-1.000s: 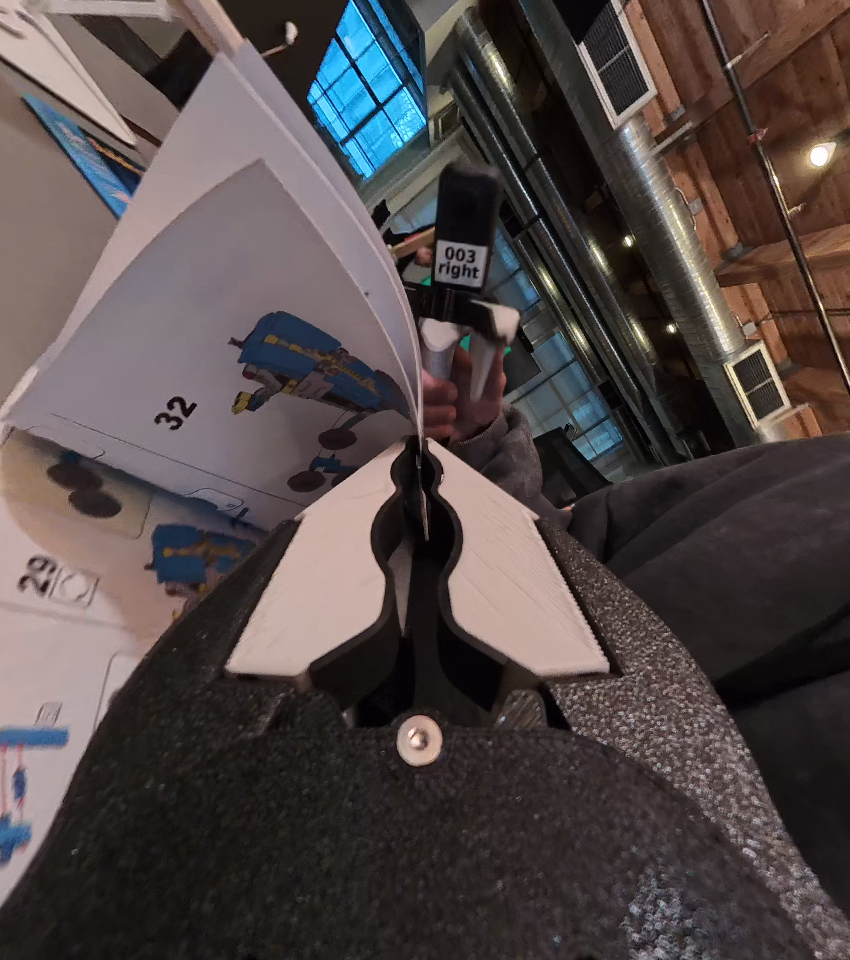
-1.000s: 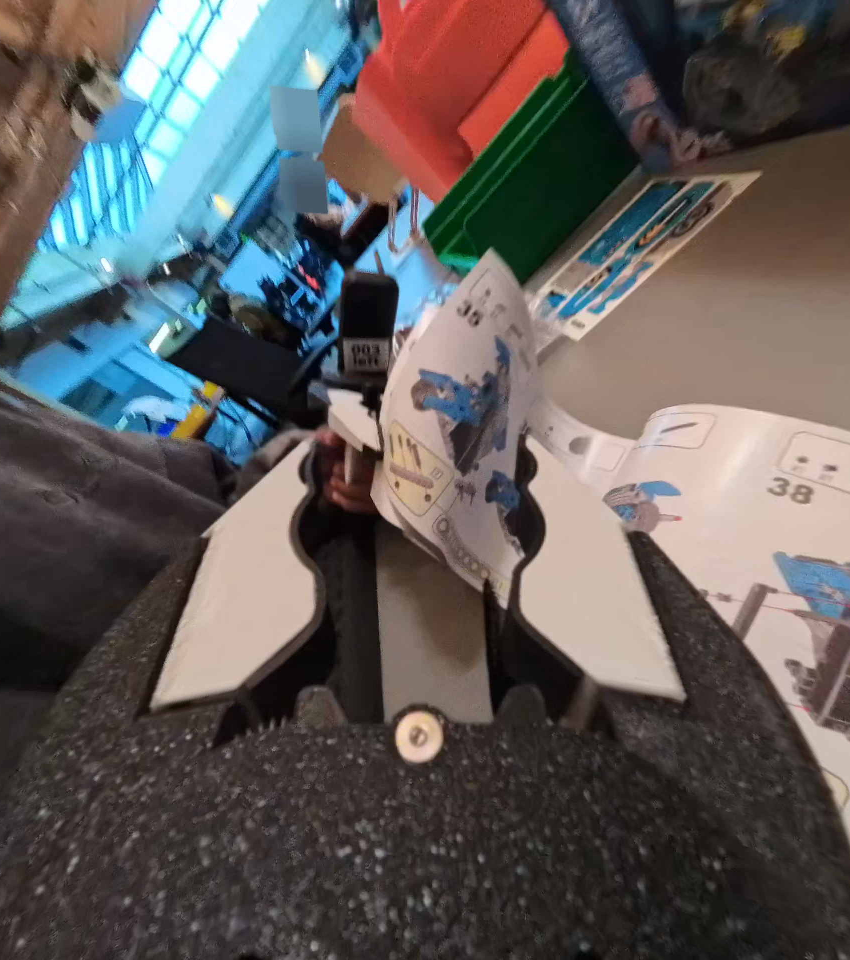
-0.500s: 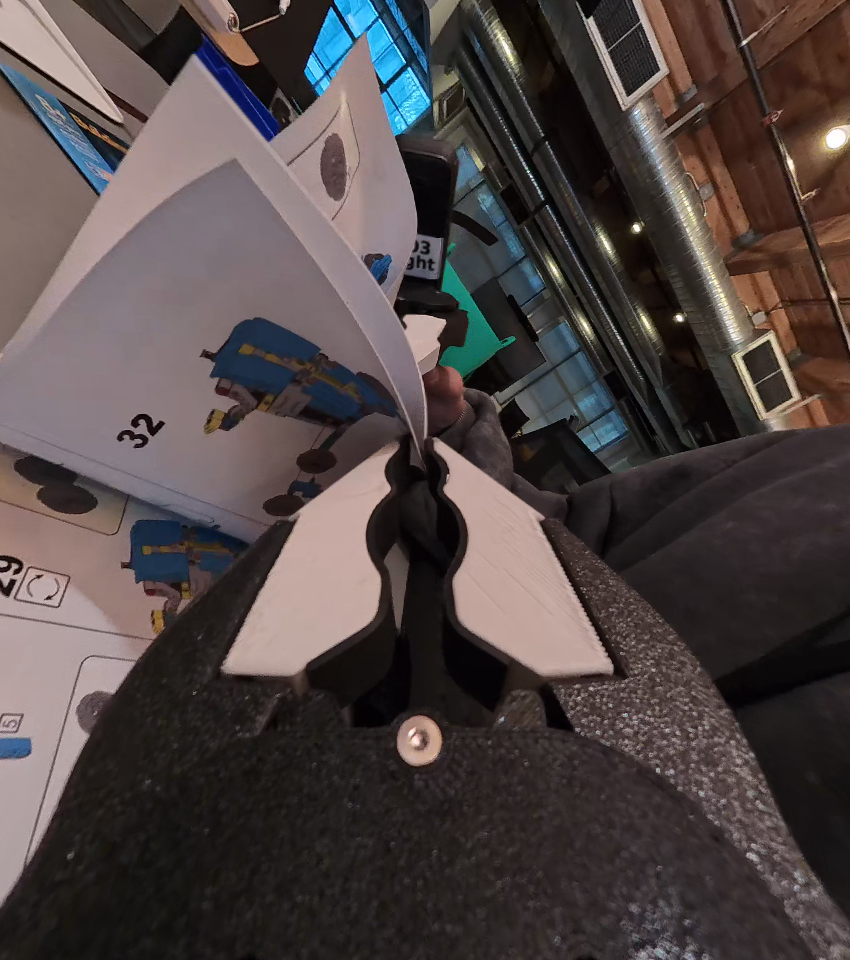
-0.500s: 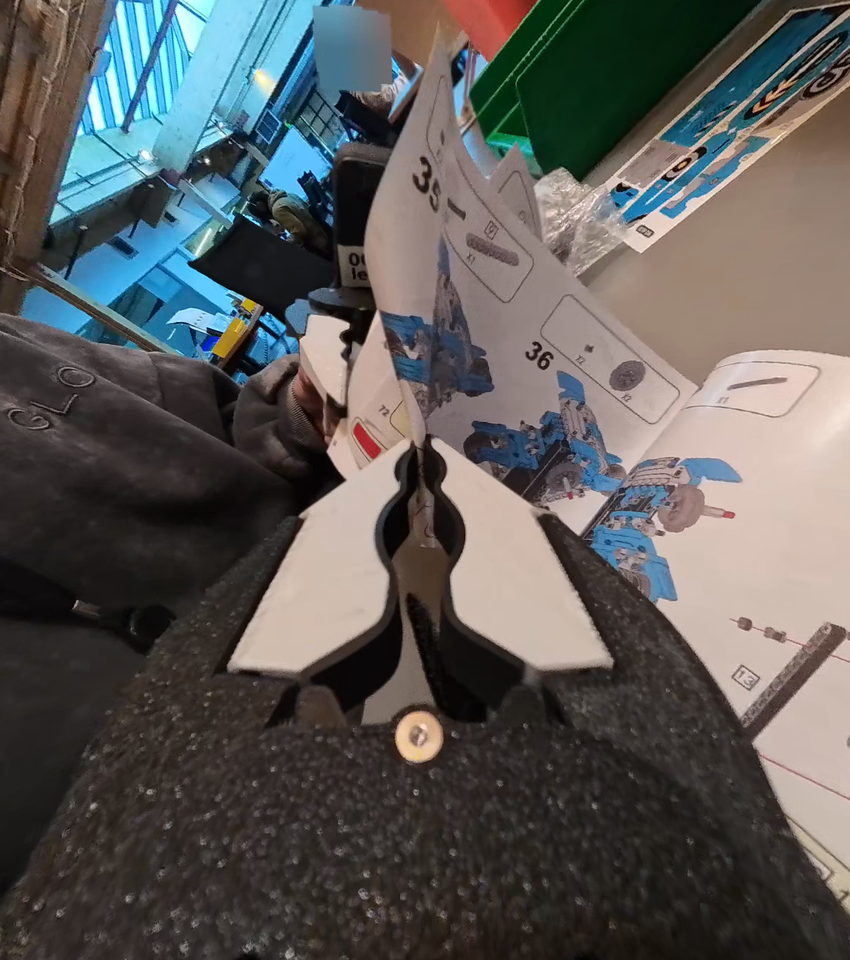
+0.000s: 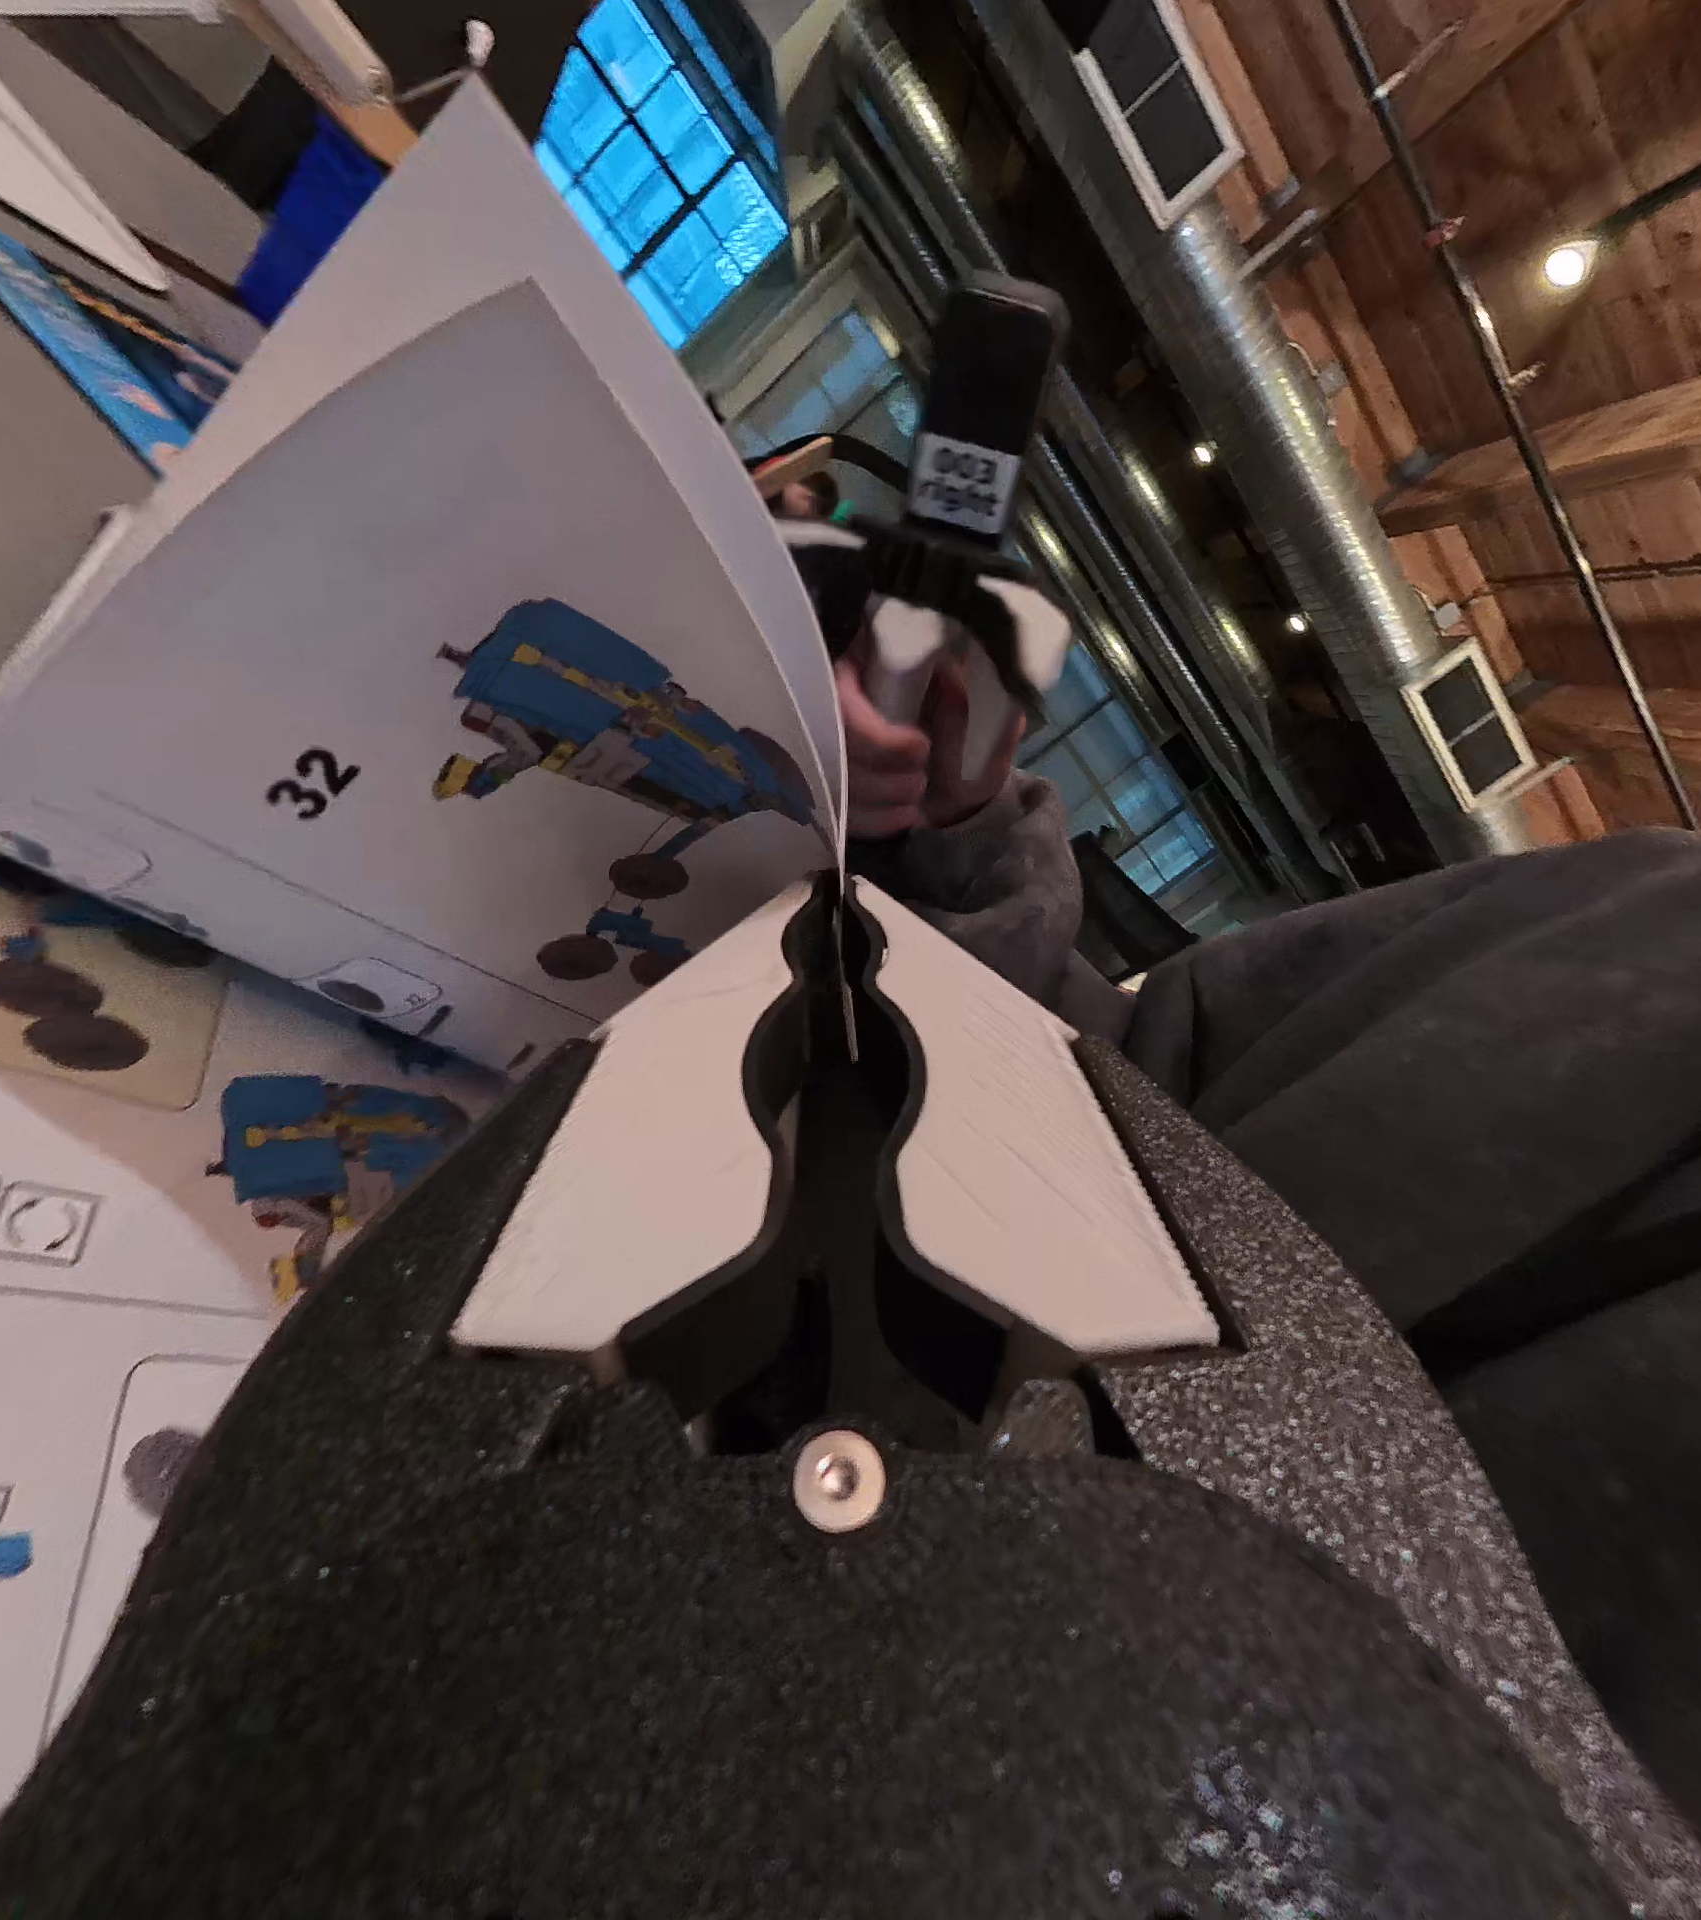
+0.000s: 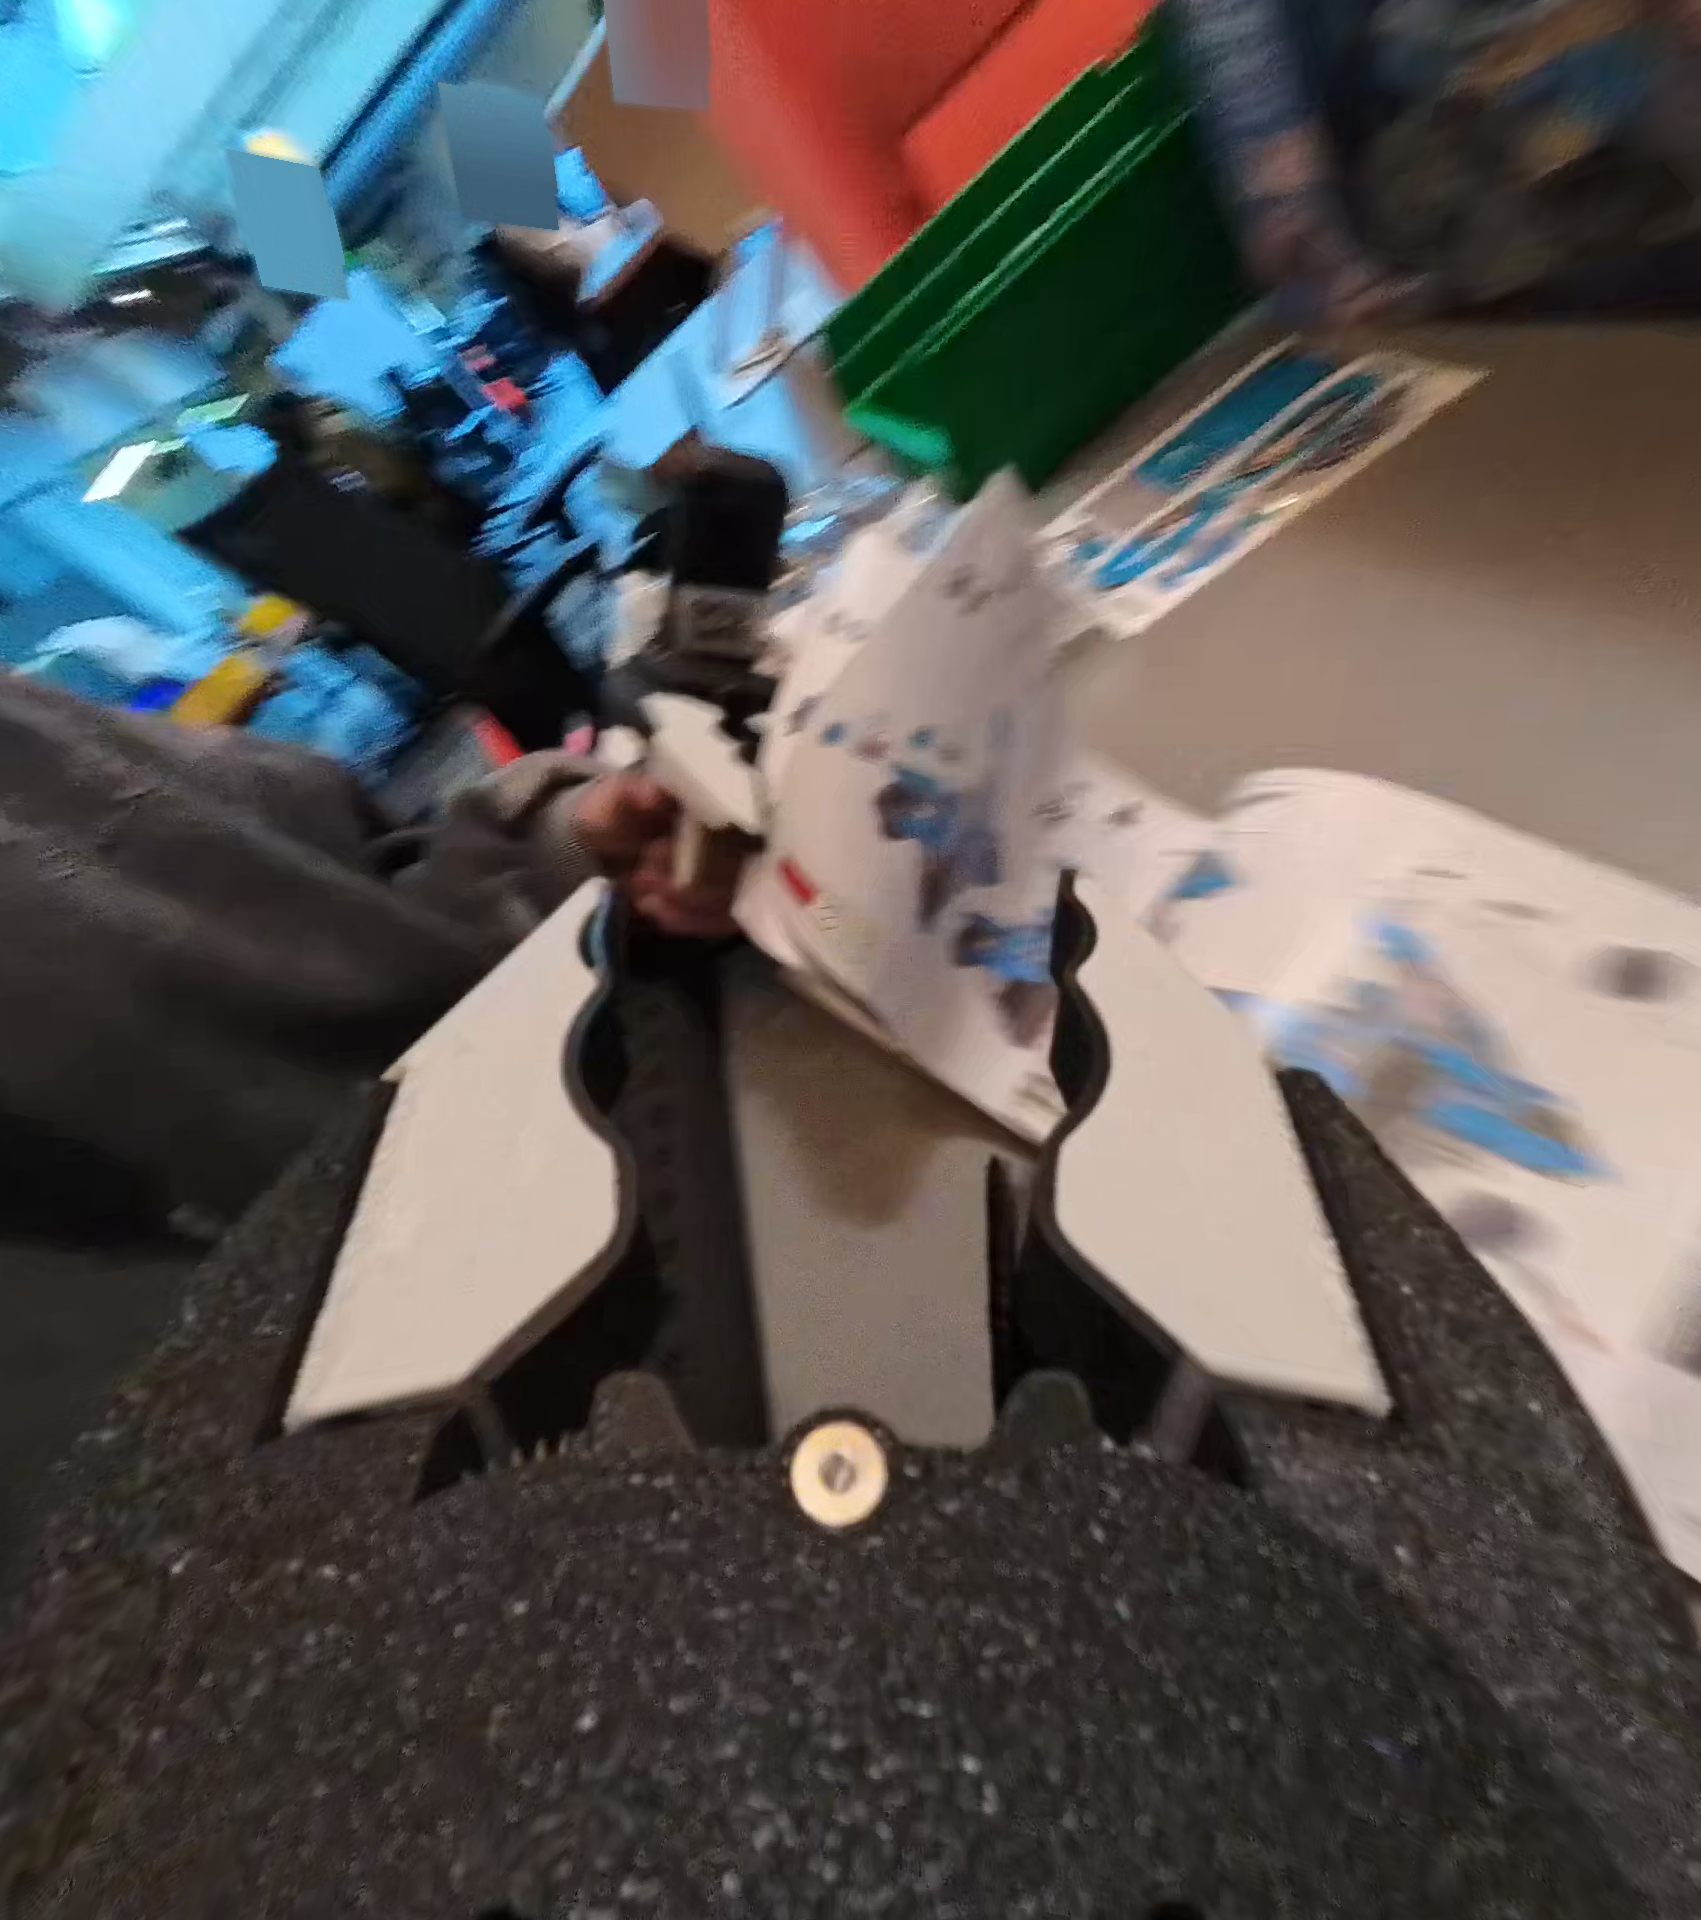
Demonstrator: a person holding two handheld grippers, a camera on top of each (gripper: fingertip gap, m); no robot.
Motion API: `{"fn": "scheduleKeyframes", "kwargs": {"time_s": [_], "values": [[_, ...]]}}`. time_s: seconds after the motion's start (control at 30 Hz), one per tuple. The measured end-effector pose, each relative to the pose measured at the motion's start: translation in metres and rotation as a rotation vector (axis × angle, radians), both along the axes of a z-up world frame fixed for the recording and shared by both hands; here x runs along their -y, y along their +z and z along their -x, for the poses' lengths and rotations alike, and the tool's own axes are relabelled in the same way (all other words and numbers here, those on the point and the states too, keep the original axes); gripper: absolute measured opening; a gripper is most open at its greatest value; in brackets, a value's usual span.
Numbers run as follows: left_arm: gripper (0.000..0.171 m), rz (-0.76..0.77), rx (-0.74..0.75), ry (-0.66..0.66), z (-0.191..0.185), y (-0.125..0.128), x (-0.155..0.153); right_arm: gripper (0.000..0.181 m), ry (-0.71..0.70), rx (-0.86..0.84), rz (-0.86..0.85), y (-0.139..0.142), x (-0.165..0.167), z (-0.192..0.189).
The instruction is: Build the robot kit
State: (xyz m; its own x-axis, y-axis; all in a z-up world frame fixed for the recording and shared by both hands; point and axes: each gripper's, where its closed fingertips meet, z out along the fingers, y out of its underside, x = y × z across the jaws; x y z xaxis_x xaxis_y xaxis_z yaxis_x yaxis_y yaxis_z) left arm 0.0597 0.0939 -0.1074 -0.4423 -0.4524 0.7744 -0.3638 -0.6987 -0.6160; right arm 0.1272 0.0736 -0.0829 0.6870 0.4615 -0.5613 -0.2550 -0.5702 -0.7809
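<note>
An instruction booklet with blue vehicle drawings lies open on the table. My left gripper is shut on the edge of a few lifted pages, holding them curved upward. In the left wrist view, the right gripper sits beyond the pages in a person's hand, jaws apart. In the blurred right wrist view, my right gripper is open. The lifted pages stand just ahead of it, their lower corner reaching between the fingers by the right finger. The left gripper holds them from the far side.
A green bin and an orange bin stand at the back of the beige table. A blue-printed sheet lies beside them. A person's dark clothing fills the near side.
My right gripper, shut on a page half a second ago, has opened, let it go and drawn back. My left gripper stays shut on the lifted pages.
</note>
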Motion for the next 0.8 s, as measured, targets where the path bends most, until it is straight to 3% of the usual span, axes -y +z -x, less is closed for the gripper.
{"fn": "scheduleKeyframes", "kwargs": {"time_s": [0.03,0.13,0.2,0.33,0.7,0.73,0.8], "values": [[0.0,-0.001,0.016,-0.02,0.0,0.003,0.003,0.087,0.143,-0.051,0.034,-0.007,0.002,0.03],[0.0,-0.045,0.039,-0.043,0.001,0.004,0.008,0.065,0.218,-0.031,0.112,-0.047,-0.017,0.056],[0.0,-0.062,0.033,-0.037,0.002,0.002,0.008,0.049,0.221,-0.124,0.084,-0.042,-0.025,0.056],[0.0,-0.091,-0.011,-0.021,0.001,-0.009,0.007,0.033,0.221,-0.105,0.068,-0.047,-0.024,0.053],[0.0,-0.162,-0.125,0.043,0.003,-0.031,0.003,0.02,0.176,-0.239,0.045,-0.046,-0.026,0.028],[0.005,-0.155,-0.177,0.102,0.003,-0.036,-0.007,0.021,0.174,-0.245,0.039,-0.045,-0.026,0.028],[0.058,-0.136,-0.309,0.28,0.013,-0.046,-0.038,0.021,0.174,-0.232,0.033,-0.046,-0.026,0.029]]}}
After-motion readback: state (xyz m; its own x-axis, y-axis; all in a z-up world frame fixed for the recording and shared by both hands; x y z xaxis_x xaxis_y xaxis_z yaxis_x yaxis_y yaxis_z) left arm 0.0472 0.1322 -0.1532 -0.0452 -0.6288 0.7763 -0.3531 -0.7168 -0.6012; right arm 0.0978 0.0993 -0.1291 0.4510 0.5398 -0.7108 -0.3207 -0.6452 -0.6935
